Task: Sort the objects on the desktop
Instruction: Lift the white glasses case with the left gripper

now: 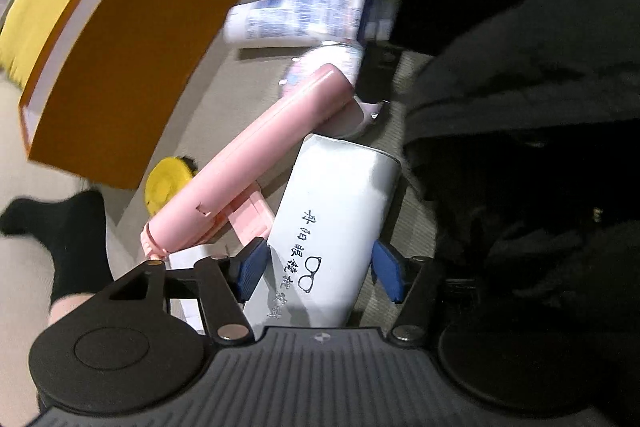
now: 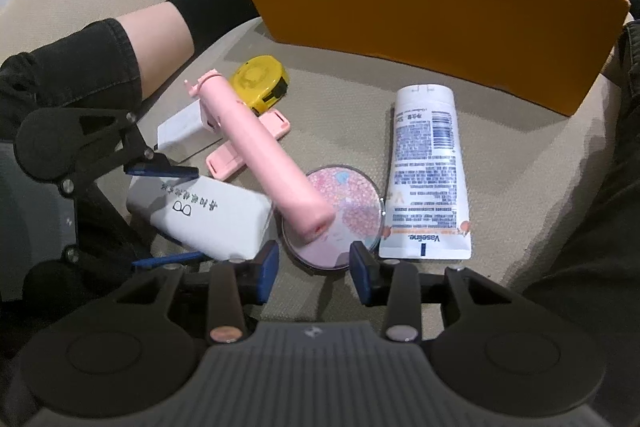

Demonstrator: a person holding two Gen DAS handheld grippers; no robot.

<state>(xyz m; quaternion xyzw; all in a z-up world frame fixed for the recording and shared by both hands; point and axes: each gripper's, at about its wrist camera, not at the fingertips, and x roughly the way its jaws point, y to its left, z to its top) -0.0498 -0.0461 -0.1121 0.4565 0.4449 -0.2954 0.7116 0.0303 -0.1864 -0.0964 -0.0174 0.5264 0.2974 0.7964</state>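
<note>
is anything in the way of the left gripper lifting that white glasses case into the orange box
Yes. The pink stick lies tilted across the far end of the white glasses case, which sits between the left gripper's open jaws. Past that, nothing visible blocks the way to the orange box.

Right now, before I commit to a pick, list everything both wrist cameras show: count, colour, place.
glasses case: one, white with black print, between the left gripper's fingers
pink stick: one, pink, lying across the case and the round compact
round compact: one, pink floral lid, just ahead of the right gripper
lotion tube: one, white with blue print, flat, right of the compact
tape measure: one, yellow and black, near the box
pink clip: one, pink, under the stick
white block: one, white, left of the clip
orange box: one, orange outside, white inside, behind everything
left gripper: open, pads beside the case, not pressing
right gripper: open, nothing between pads
person's leg: dark trousers, black sock, left side
</note>
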